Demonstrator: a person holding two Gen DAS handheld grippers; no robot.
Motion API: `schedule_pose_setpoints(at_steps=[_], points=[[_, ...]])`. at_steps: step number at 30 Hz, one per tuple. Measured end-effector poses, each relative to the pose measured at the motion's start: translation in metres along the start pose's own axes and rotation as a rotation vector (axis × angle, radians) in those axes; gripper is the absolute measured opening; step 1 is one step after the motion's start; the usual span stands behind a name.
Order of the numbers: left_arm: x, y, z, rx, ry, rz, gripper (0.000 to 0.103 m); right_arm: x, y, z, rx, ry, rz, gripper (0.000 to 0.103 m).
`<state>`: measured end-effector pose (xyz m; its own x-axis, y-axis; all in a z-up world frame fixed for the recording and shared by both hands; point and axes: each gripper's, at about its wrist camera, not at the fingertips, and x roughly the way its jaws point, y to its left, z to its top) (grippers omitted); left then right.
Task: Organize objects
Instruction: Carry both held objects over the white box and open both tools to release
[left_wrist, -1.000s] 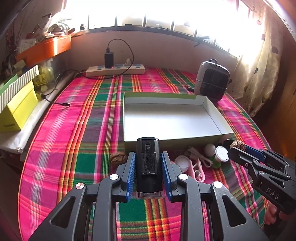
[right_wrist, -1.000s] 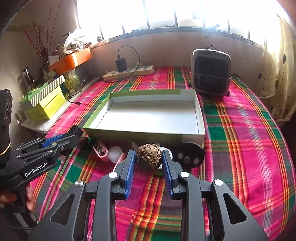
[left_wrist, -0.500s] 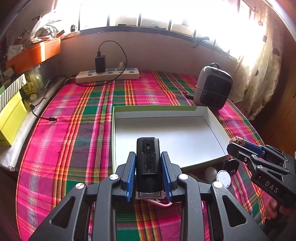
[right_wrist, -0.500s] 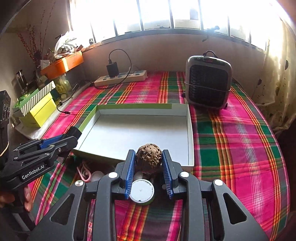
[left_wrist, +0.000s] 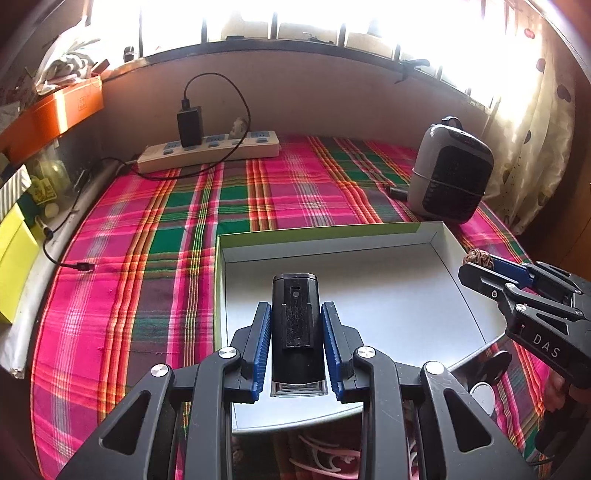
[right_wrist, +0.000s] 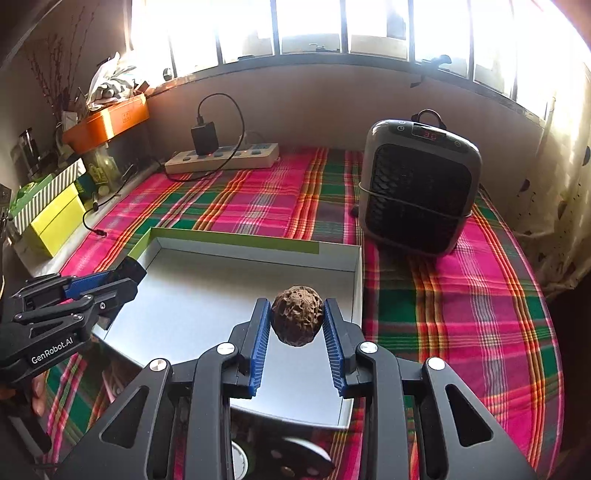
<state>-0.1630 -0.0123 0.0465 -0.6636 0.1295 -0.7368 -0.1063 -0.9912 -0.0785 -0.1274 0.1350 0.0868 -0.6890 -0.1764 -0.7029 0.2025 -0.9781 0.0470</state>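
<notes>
Left tool (left_wrist: 297, 341) clamping black device (left_wrist: 297, 325), right tool (right_wrist: 297, 332) clamping walnut (right_wrist: 297, 315)

Strong daylight enters through the wide barred window (right_wrist: 332, 29) at 12 o'clock in both views, and the glass there is fully overexposed to white. The thin cream curtain with dark dots (left_wrist: 532, 122) at 2 o'clock glows. The pink and green plaid tablecloth (right_wrist: 461, 295) is lit brightly, with saturated colours. The shallow white cardboard tray (left_wrist: 369, 236) looks grey and softly shaded. Fisheye distortion bends the edges, and the corners fall dark. Both pictures are sharp.
</notes>
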Motion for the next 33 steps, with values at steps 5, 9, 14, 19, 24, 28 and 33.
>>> schedule_pose_setpoints(at_steps=[5, 9, 14, 19, 24, 28, 33], points=[[0.018, 0.000, 0.006, 0.004, 0.021, 0.003, 0.025, 0.023, -0.003, 0.007, -0.021, 0.021, 0.004, 0.030], [0.026, 0.001, 0.009, 0.005, 0.023, 0.006, 0.025, 0.037, -0.007, 0.010, -0.027, 0.046, 0.003, 0.030], [0.034, -0.001, 0.014, 0.013, 0.024, 0.009, 0.025, 0.051, -0.010, 0.013, -0.035, 0.065, 0.000, 0.030], [0.039, 0.000, 0.016, 0.017, 0.024, 0.017, 0.025, 0.061, -0.010, 0.015, -0.050, 0.080, -0.002, 0.030], [0.046, 0.002, 0.016, 0.014, 0.038, 0.022, 0.025, 0.065, -0.009, 0.016, -0.064, 0.092, -0.009, 0.030], [0.050, 0.002, 0.015, 0.016, 0.049, 0.022, 0.025, 0.068, -0.008, 0.016, -0.068, 0.100, -0.013, 0.030], [0.053, 0.002, 0.014, 0.022, 0.050, 0.027, 0.025, 0.072, -0.005, 0.015, -0.080, 0.109, -0.018, 0.030]])
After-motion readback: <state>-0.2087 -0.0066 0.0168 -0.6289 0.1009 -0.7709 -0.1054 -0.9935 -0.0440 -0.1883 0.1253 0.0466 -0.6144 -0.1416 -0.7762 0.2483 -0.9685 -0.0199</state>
